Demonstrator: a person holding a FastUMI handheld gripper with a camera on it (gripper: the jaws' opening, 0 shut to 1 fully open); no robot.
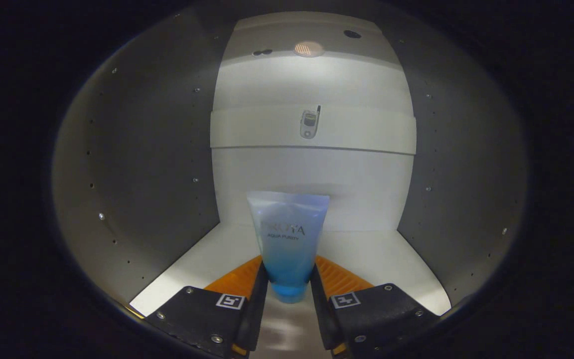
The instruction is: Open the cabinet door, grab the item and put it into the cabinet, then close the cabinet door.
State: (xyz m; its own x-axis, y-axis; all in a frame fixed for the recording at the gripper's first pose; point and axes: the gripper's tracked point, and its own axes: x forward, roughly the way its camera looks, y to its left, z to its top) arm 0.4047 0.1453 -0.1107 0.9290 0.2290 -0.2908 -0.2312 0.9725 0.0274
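Note:
A translucent blue tube (288, 239) stands upright, cap end down, between my two fingers. My gripper (288, 284) is shut on the tube, both fingers pressing its lower sides. The tube and my fingertips are inside the white cabinet (366, 249), just over its floor near the front edge. The cabinet's back wall (312, 184) lies well beyond the tube. The cabinet door is out of sight.
A white shelf (267, 132) crosses the cabinet higher up, with a small flip phone (309, 123) on it. Grey side walls (142, 164) with rows of small holes flank the opening. A round light (309, 48) glows at the top.

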